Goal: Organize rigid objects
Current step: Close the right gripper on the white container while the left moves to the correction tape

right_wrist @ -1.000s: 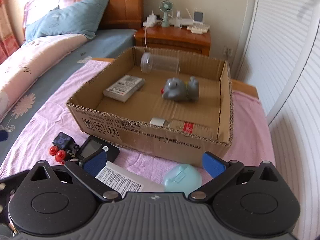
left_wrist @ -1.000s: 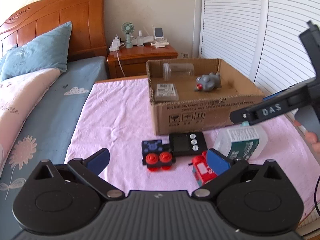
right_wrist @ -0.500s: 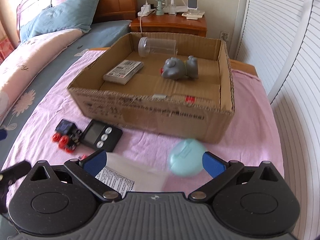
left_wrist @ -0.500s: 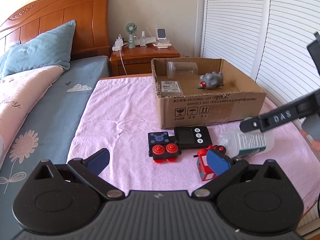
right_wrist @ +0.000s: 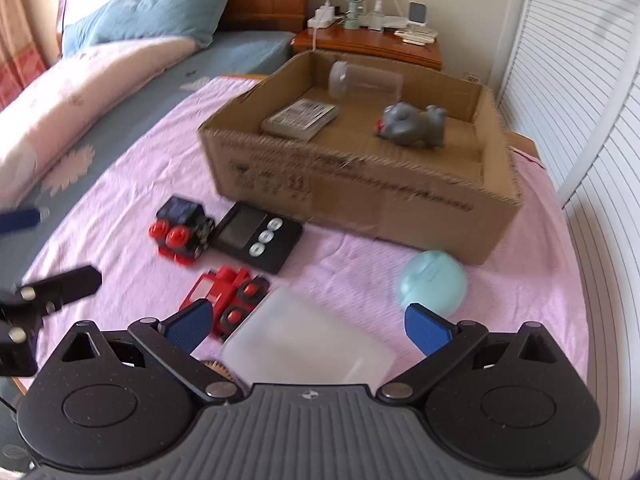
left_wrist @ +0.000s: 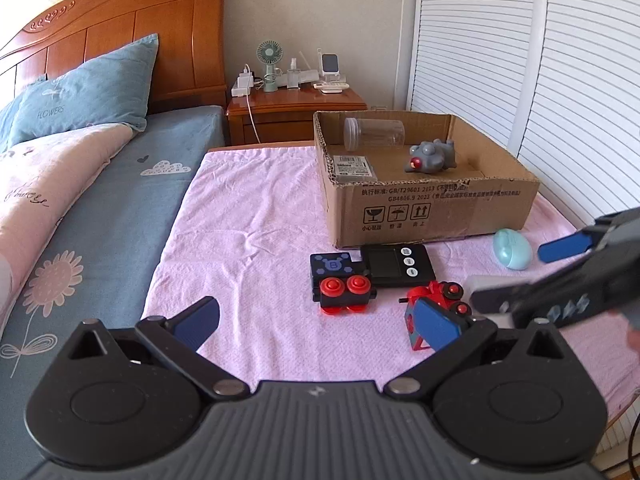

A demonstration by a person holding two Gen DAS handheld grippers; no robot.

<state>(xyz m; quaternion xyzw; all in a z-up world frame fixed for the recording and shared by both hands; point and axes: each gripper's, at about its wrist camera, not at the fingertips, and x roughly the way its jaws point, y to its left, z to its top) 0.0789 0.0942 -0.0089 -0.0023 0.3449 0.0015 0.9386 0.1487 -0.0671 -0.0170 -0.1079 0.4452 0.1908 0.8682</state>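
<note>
Two grippers spread wide and empty: left gripper (left_wrist: 316, 320) low over the pink cloth (left_wrist: 248, 240), right gripper (right_wrist: 308, 324) poised just above a translucent white bottle (right_wrist: 308, 348) lying on its side. No grip on the bottle yet, to judge by the gap at each pad. Just beside that bottle, a red toy truck (right_wrist: 232, 296); a little farther, a black toy block with red buttons (left_wrist: 340, 284) touching a black digital timer (left_wrist: 394, 264). Off to the right, a teal egg-shaped case (right_wrist: 434, 284) close to the box wall. Beyond, the cardboard box (left_wrist: 432, 212), already holding three things: a clear jar (left_wrist: 374, 134) on its side at the back, a flat labelled pack (left_wrist: 352, 168), a grey mouse figure (left_wrist: 432, 156). Roughly a third done by that count; five pieces left out on the cloth. Printed on the box front: "GB/T29601 2013", "GB4806.9 2023", plus fragile, keep-dry and this-way-up symbols. On the toy block, a letter "B". Farther back, "FLOWERS" on a blue pillow (left_wrist: 88, 88).
</note>
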